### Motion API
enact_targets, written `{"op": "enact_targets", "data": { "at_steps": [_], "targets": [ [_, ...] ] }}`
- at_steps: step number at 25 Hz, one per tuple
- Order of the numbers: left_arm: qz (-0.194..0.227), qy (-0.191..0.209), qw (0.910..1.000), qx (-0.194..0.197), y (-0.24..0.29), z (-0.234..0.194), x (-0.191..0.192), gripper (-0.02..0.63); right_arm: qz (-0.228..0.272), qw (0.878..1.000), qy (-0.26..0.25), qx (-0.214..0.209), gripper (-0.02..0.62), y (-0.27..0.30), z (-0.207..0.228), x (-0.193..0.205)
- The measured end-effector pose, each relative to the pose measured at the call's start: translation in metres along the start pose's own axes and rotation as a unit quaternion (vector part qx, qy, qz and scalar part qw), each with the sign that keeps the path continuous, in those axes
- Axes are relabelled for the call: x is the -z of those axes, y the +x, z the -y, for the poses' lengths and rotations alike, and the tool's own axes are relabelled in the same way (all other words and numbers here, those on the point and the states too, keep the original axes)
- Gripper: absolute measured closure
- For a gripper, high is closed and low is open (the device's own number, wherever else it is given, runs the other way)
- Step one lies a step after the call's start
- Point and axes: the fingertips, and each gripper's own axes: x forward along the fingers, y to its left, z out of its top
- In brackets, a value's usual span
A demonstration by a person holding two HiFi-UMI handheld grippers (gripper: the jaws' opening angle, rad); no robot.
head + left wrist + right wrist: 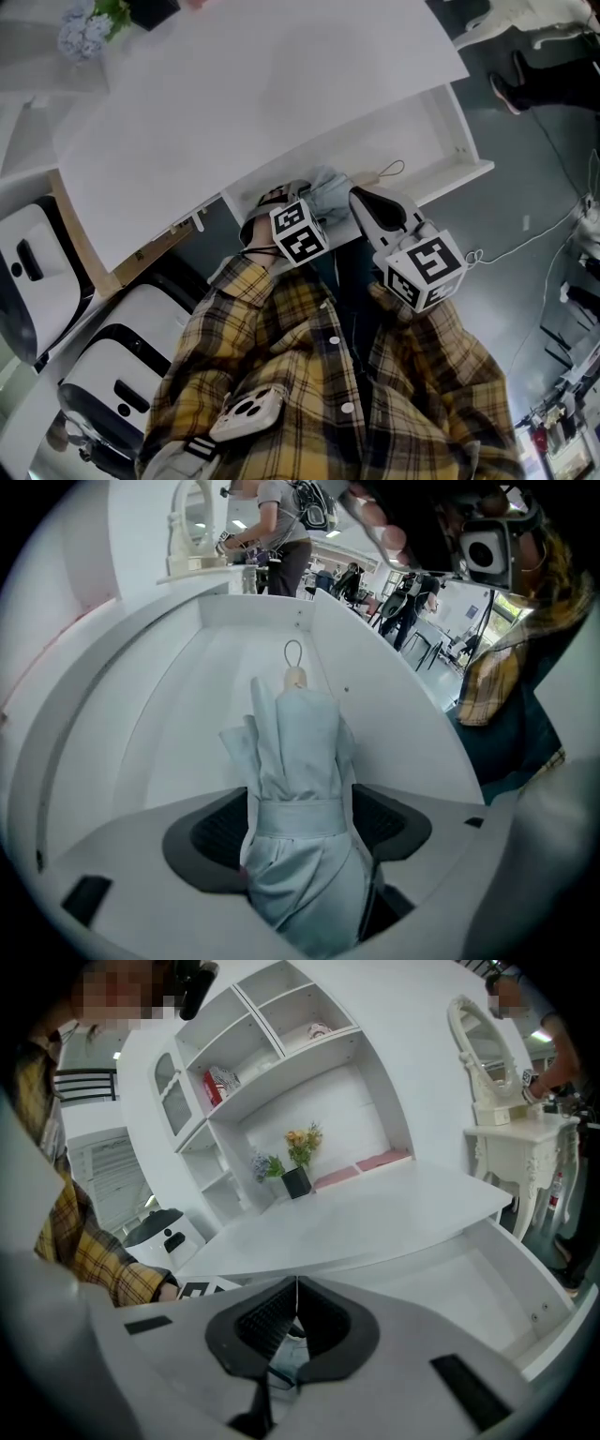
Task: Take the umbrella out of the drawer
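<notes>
No word, number or brand can be read in any view. The two white cubes [300,232] [427,270] in the middle of the head view bear only black square patterns, no letters.

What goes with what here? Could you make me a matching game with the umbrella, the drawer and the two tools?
Things:
1. umbrella
2. drawer
3. left tool
4. right tool

States:
A. jaws together, nothing held
B. pulled out from under the tabletop
C. folded, strapped round the middle
D. jaws apart, one on each side of the umbrella

Pairs: 1-C, 2-B, 3-D, 4-A
</notes>
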Motion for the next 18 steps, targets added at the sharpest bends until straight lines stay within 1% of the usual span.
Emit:
{"op": "enact_targets", "data": {
  "at_steps": [4, 11, 18],
  "targets": [
    [-0.018, 0.002, 0.9998, -0.005, 0.008, -0.001, 0.000, 0.259, -0.001, 1.000, 0.005, 0.003, 0.577, -0.003, 0.003, 0.003],
    [-0.047, 0.029, 0.9984, -0.012, 0.020, -0.001, 0.006, 0.259, -0.001, 1.000, 0.009, 0.008, 0.577, -0.004, 0.006, 0.006],
    [-0.058, 0.033, 0.9977, -0.016, 0.027, -0.005, 0.007, 0.259, -0.001, 1.000, 0.012, 0.012, 0.577, -0.004, 0.008, 0.007]
  ]
}}
